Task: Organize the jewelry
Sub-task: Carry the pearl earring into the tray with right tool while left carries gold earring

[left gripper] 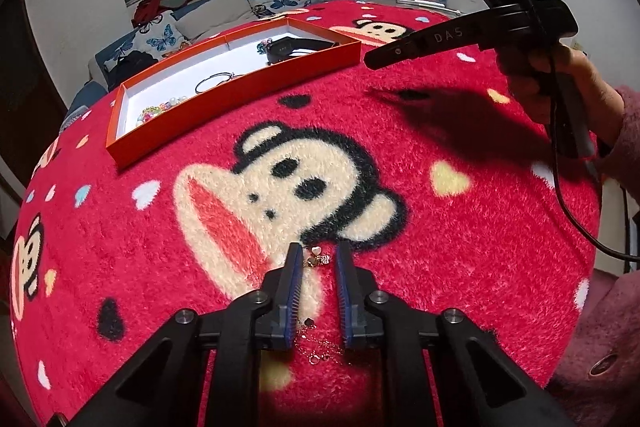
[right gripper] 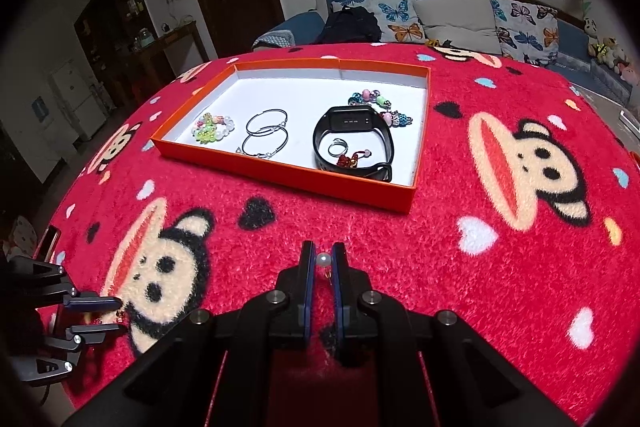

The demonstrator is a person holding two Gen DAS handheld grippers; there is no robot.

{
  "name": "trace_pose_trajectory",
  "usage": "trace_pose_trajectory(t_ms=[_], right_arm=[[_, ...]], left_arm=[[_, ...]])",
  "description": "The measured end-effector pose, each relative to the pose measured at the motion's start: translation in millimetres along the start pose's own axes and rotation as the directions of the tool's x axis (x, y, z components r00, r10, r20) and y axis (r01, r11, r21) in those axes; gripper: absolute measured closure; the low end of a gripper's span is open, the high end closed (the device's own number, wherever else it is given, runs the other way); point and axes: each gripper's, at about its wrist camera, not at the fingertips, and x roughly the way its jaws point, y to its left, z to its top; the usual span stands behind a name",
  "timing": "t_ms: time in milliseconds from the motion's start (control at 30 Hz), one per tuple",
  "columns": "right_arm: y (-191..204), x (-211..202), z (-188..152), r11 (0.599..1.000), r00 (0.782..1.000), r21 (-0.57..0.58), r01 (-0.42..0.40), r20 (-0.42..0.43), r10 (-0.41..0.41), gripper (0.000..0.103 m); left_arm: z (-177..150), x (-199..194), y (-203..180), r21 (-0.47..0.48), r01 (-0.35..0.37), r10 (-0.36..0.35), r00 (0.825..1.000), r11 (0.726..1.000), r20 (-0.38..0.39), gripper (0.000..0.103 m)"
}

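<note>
An orange tray [right gripper: 280, 173] with a white floor lies on the red monkey blanket; it also shows in the left wrist view [left gripper: 224, 99]. It holds a black smart band [right gripper: 354, 141], two hoop earrings [right gripper: 266, 137], a green bead bracelet [right gripper: 212, 129], a colourful bead bracelet [right gripper: 380, 105] and small rings. My right gripper [right gripper: 323, 259] is shut on a pearl earring [right gripper: 322, 260], held above the blanket in front of the tray. My left gripper [left gripper: 318, 259] is open low over the blanket, its fingers either side of a gold charm chain [left gripper: 318, 261] lying there.
The blanket [left gripper: 440, 247] covers the whole table. The right gripper [left gripper: 472, 35] hovers at upper right in the left wrist view. A sofa with butterfly cushions [right gripper: 460, 15] stands behind the table. A phone [right gripper: 48, 243] lies at the table's left edge.
</note>
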Motion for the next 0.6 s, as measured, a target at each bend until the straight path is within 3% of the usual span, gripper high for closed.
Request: trace_pose_trajectory(t_ms=[167,333,600], right_arm=[[1.0,-2.8,1.2,1.000,1.000,0.002,-0.006,0.006,0.006,0.093],[4.2,-8.1,2.3,1.000,1.000,-0.003,-0.015,0.016,0.015,0.093],[7.5,-20.8,19.5,0.999,0.998,-0.011,-0.046,0.053,0.047,0.093]], left_arm=[[-0.5,-1.1,-3.4,0.004,-0.015,0.015,1.000,1.000,0.011,0.092],[5.4,-11.5,7.7,-0.054,-0.008,0.010,0.999,0.999,0.041,0.092],[40.4,-53.2,49.1,-0.167,0.010,0.019,0.986,0.986,0.168,0.092]])
